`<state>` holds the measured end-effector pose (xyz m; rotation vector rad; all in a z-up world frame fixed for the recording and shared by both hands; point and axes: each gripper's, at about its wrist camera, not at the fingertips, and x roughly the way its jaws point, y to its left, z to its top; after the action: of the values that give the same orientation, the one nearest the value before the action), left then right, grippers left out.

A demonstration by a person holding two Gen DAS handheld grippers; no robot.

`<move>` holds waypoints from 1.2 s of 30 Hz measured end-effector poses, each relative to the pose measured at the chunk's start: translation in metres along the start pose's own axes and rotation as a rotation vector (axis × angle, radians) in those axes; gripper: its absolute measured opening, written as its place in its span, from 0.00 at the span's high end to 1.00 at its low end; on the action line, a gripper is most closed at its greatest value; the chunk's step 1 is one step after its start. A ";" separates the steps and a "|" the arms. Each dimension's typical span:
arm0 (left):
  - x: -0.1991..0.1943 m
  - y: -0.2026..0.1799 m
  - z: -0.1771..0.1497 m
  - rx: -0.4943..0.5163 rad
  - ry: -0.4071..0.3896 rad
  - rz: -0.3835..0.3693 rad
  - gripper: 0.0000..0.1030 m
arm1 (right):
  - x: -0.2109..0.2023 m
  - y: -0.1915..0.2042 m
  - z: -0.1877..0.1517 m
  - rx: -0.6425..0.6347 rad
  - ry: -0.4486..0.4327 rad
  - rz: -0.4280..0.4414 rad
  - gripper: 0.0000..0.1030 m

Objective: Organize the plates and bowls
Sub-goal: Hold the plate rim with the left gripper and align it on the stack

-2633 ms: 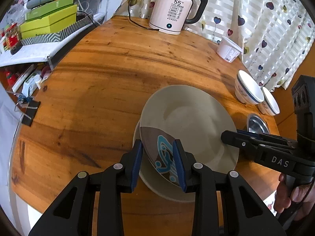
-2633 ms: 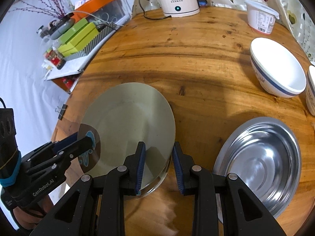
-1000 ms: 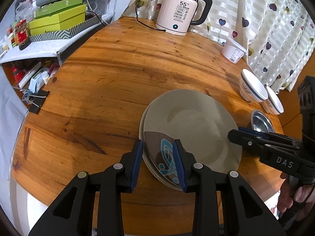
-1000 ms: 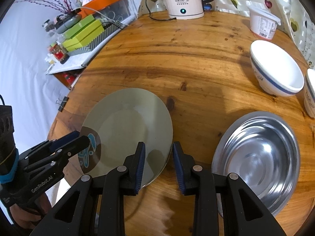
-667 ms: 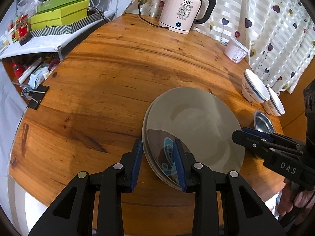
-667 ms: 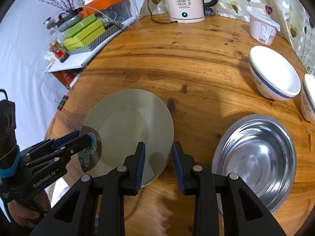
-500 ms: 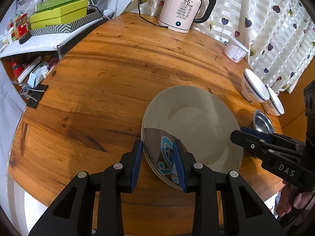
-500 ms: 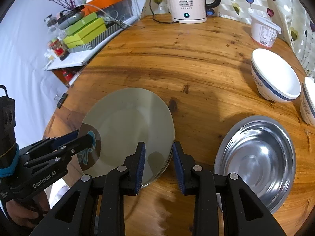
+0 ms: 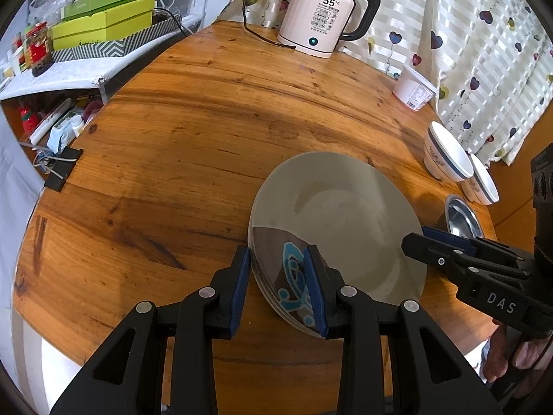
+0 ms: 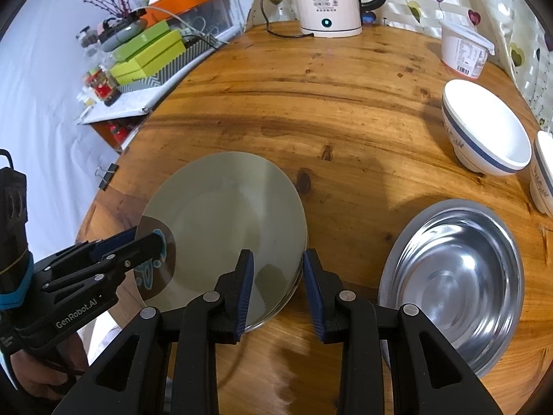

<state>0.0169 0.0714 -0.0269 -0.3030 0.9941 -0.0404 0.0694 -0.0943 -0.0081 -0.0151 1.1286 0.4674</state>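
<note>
The plate stack (image 10: 228, 221) lies near the front edge of the round wooden table (image 9: 214, 110), a grey top plate nested on at least one more plate beneath; its patterned brown-and-blue segment faces the front-left.

Left gripper (image 9: 278, 285): the fingers straddle the patterned rim of the stack, one on the outer side, one over the plate face. The jaws have just been opening, with the rim between them; a gap shows at the outer pad, so no clamping is judged to remain (contact at the inner pad cannot be ruled out).

Right gripper (image 10: 278, 290): the fingers straddle the opposite, right-hand rim of the same stack. Its jaws have also just been opening, with the rim between them and both pads apparently clear of it.

Governing relation: both grippers sit at opposite ends of one diameter of the stack, each pointing steeply down at its own rim. The steel bowl (image 10: 452, 283) lies just right of the right gripper, the two white bowls (image 10: 487, 131) further toward the right edge, so the right hand is the nearer for the bowls.

Hidden or unclear: the number of plates under the top one, and the second white bowl, cut off at the frame edge.
</note>
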 end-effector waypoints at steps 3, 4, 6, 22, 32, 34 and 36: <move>0.003 -0.001 0.000 0.001 0.004 -0.001 0.64 | 0.002 -0.001 -0.001 0.003 0.006 0.004 0.69; 0.003 -0.002 0.000 0.003 0.005 -0.002 0.64 | 0.003 0.000 -0.001 0.002 0.008 0.007 0.69; 0.004 -0.004 0.000 0.010 0.005 0.003 0.63 | 0.003 0.000 -0.001 -0.001 0.009 0.009 0.69; 0.004 -0.008 0.000 0.017 0.004 0.016 0.63 | 0.002 0.003 -0.002 -0.012 0.008 0.011 0.66; -0.001 -0.003 0.004 0.011 -0.022 0.015 0.62 | -0.007 -0.002 0.002 -0.014 -0.030 0.007 0.66; -0.001 -0.004 0.004 0.017 -0.023 0.008 0.62 | -0.007 -0.003 0.003 -0.013 -0.033 0.008 0.66; -0.001 -0.007 0.004 0.026 -0.023 0.004 0.62 | -0.008 -0.003 0.003 -0.016 -0.035 0.008 0.67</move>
<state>0.0206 0.0661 -0.0223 -0.2769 0.9710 -0.0457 0.0706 -0.0992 -0.0004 -0.0163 1.0906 0.4819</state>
